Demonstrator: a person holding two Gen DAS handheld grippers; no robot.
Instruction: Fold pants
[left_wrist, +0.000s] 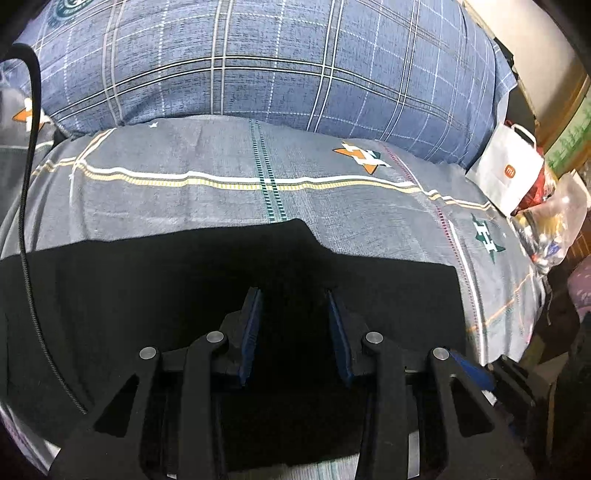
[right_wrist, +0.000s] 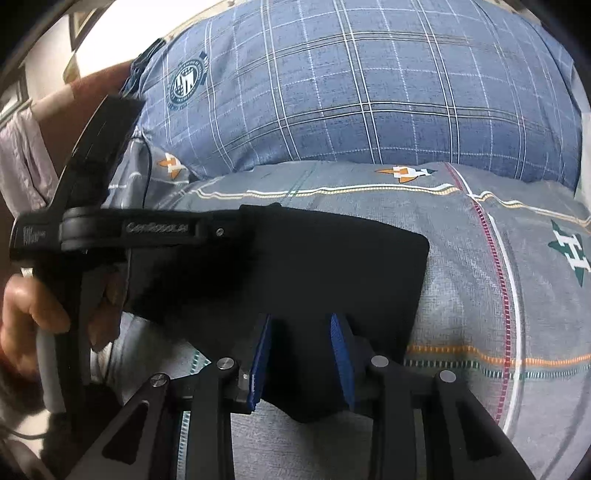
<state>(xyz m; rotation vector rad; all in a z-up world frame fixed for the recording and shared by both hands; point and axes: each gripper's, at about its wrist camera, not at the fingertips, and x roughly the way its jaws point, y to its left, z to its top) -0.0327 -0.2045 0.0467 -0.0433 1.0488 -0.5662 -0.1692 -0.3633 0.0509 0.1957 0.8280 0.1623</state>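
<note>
bed: grey patterned bedsheet (left_wrist: 207, 206) covered the mattress; big blue plaid pillow (left_wrist: 258, 62) sat at the far end, touching the sheet.
clutter: white paper bag (left_wrist: 506, 177) and a clear plastic bag (left_wrist: 554, 229) stood off the bed's edge, well apart from the work.
pants: black pants (left_wrist: 147, 280) lay flat on the sheet in a compact slab with straight edges and one rounded corner, so probably already folded at least once; fold count not readable, fabric too dark.
left gripper: left gripper (left_wrist: 295, 295) hung over the pants' far edge, blue pads (left_wrist: 251, 325) parted with a clear gap; cloth lay under them and nothing looked pinched. Read as released.
right gripper: right gripper (right_wrist: 301, 321) sat at the pants' near edge, also parted; the hem ran between the jaws but no pad pressed it. Read as released.
why placed: each tool covered one end of the same slab, likely to smooth it or take both ends for another fold — judgement only.
left wrist view only: bags, the bed's side edge, a black cable (left_wrist: 29, 184) looping down on the left.
right wrist view only: the person's hand (right_wrist: 33, 314) on the left tool's handle, the whole outline of the pants against the sheet, round crest printed on the pillow (right_wrist: 186, 83).
unclear: whether either tool touched the cloth from above.
</note>
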